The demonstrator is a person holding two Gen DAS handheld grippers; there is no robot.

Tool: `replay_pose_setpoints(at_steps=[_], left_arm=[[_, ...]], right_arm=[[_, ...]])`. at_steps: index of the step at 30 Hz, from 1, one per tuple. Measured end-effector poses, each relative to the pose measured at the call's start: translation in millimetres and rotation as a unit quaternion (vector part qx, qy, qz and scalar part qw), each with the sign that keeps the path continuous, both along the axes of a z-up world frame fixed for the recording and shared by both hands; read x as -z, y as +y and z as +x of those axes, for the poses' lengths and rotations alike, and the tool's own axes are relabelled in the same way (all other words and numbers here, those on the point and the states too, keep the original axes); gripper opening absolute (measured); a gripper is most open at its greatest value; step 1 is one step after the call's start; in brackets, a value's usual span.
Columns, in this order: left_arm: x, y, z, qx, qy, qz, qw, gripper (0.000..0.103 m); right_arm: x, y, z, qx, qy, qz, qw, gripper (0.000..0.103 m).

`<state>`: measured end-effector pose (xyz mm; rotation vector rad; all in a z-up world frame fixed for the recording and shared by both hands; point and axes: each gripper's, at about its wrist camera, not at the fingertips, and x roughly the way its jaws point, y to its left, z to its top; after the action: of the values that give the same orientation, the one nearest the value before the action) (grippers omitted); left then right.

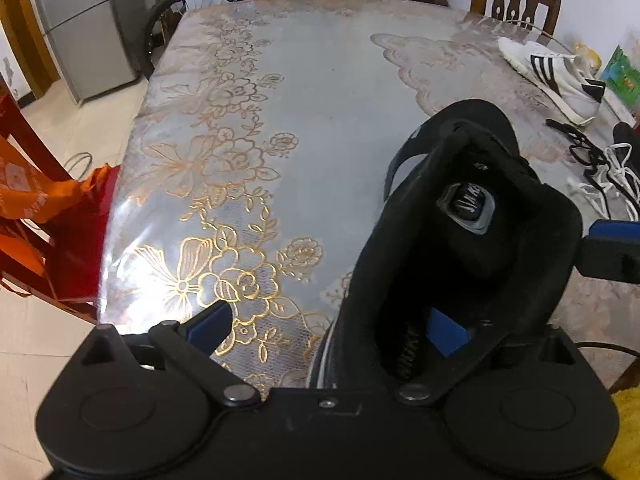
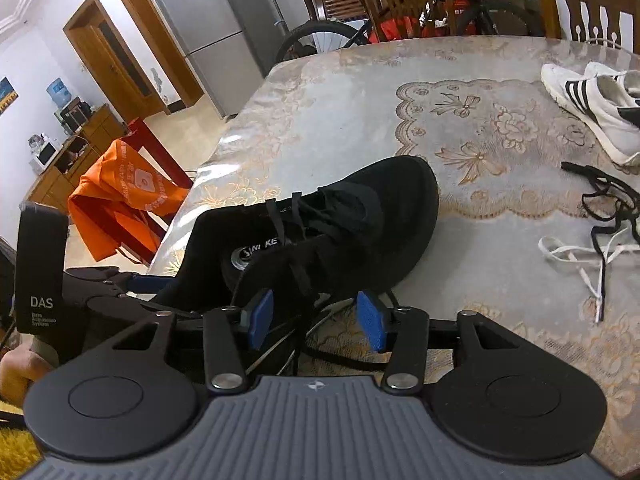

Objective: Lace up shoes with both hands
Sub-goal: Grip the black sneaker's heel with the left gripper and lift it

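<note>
A black shoe [image 1: 460, 240] lies on the table, heel toward me and toe pointing away. My left gripper [image 1: 328, 332] is open wide, one blue pad [image 1: 446, 336] inside the heel opening and the other outside over the tablecloth. In the right wrist view the same shoe [image 2: 360, 216] shows black laces crossed over its tongue. One lace end [image 2: 298, 292] hangs down between the fingers of my right gripper [image 2: 316, 320], which is open and touches nothing. The left gripper [image 2: 92, 300] appears at the shoe's heel, on the left of that view.
A white shoe with black stripes [image 2: 596, 108] lies at the far right of the table [image 2: 320, 112]. Loose black and white laces [image 2: 600, 232] lie in a tangle beside it. An orange bag [image 2: 128, 184] hangs on a red chair by the table's left edge. Wooden chairs stand behind.
</note>
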<state>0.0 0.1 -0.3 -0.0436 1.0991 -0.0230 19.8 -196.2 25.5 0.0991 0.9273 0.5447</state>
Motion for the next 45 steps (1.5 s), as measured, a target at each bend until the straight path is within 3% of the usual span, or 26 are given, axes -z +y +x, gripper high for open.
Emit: replay_pose_setpoints(at_steps=[6, 8, 10, 16, 20, 24, 30, 32, 37, 42, 45], left_arm=[[9.2, 17.7, -9.6, -0.033, 0.006, -0.065, 0.9973, 0.101], [8.5, 15.0, 3.9, -0.043, 0.029, -0.045, 0.9976, 0.101], [4.8, -0.6, -3.9, -0.058, 0.012, -0.021, 0.9980, 0.101], [11.8, 8.4, -3.4, -0.092, 0.029, -0.025, 0.9951, 0.103], [14.9, 7.8, -6.6, -0.125, 0.031, -0.038, 0.9909, 0.103], [15.5, 5.2, -12.1, -0.124, 0.001, -0.042, 0.9914, 0.103], [14.7, 1.2, -20.1, -0.114, -0.051, -0.047, 0.9910, 0.103], [13.9, -1.9, -25.3, -0.117, -0.074, -0.039, 0.9896, 0.103], [11.7, -9.5, -38.2, -0.125, -0.130, -0.019, 0.9835, 0.103], [9.6, -17.3, -51.1, -0.134, -0.184, 0.001, 0.9738, 0.103], [10.2, -24.0, -60.5, -0.182, -0.199, 0.015, 0.9629, 0.103]], right_arm=[[0.4, -22.2, 16.5, 0.014, 0.004, 0.021, 1.000, 0.055], [0.5, -29.6, 22.0, 0.018, 0.005, 0.028, 0.999, 0.055], [0.6, -37.0, 27.5, 0.023, 0.007, 0.035, 0.999, 0.054], [9.0, -56.9, 50.2, 0.000, 0.019, 0.052, 0.998, 0.054], [25.1, -57.9, 57.0, -0.048, 0.010, 0.020, 0.999, 0.054], [49.7, -59.2, 64.1, -0.118, -0.014, 0.004, 0.993, 0.055], [81.9, -74.4, 71.7, -0.190, -0.034, 0.057, 0.979, 0.055], [86.3, -81.4, 70.4, -0.192, -0.051, 0.082, 0.977, 0.057], [91.9, -100.1, 71.4, -0.177, -0.039, 0.147, 0.973, 0.060], [79.3, -110.7, 35.0, -0.155, -0.113, 0.139, 0.972, 0.060], [56.7, -132.8, -0.8, -0.146, -0.145, 0.144, 0.968, 0.060]])
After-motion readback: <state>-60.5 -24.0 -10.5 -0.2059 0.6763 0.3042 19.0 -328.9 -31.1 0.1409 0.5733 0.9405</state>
